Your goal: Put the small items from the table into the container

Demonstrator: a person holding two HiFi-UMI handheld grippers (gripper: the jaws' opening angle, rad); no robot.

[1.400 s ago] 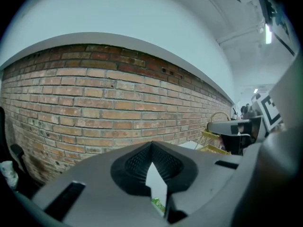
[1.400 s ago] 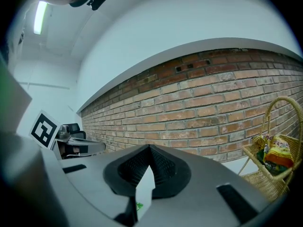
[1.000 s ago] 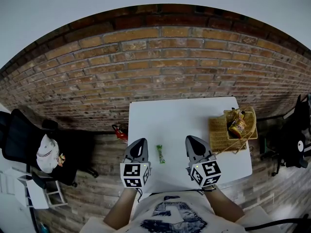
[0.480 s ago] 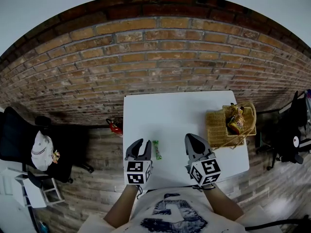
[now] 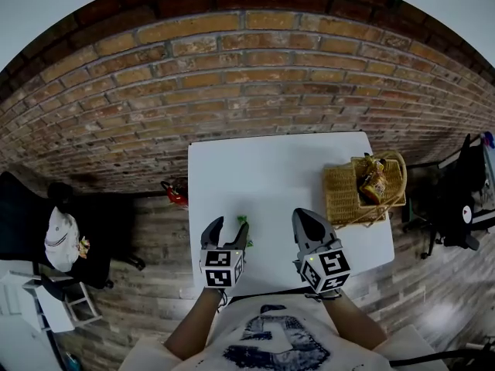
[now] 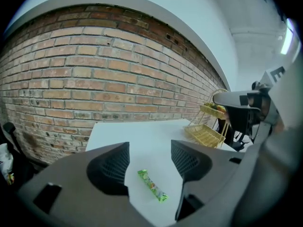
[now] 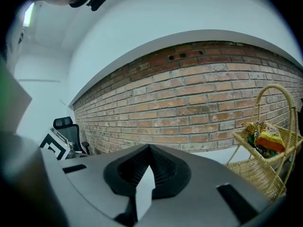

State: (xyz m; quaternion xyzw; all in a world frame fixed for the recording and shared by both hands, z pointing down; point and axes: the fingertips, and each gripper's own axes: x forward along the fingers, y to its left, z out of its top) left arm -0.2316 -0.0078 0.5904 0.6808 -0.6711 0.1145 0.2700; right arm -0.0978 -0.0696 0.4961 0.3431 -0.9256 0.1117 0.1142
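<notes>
Wall: red brick wall (image 5: 247, 76), behind table's far edge.
Table: white rectangular table (image 5: 271, 168), mostly bare.
Container: yellow wicker basket w/ hoop handle (image 5: 340, 199), on table's right end; already holds a few bright snack packs.
Right tool (image 5: 304, 216): over table's near edge, right of centre. Jaws clenched together, nothing btwn them.
Left tool (image 5: 230, 224): over table's near-left part, tilted down. Jaws apart and opening, gripping nothing yet.
Item: small green foil snack packet (image 6: 152, 185), flat on table's near-left part, btwn the left tool's jaws and lying slantwise across the gap; pads don't touch it.
Step (est.): lining up to pick the packet; only loose item visible on table.
Risk 1: packet is thin and flat, so closing too high means pads pass over it.
Risk 2: going too low, jaw tips hit the table and shove the packet.
Risk 3: slanted lie, so grip may catch one end only and the packet may droop or slip out over the table before reaching the basket.
Risk 4: hoop handle may snag the tool at drop-off.
</notes>
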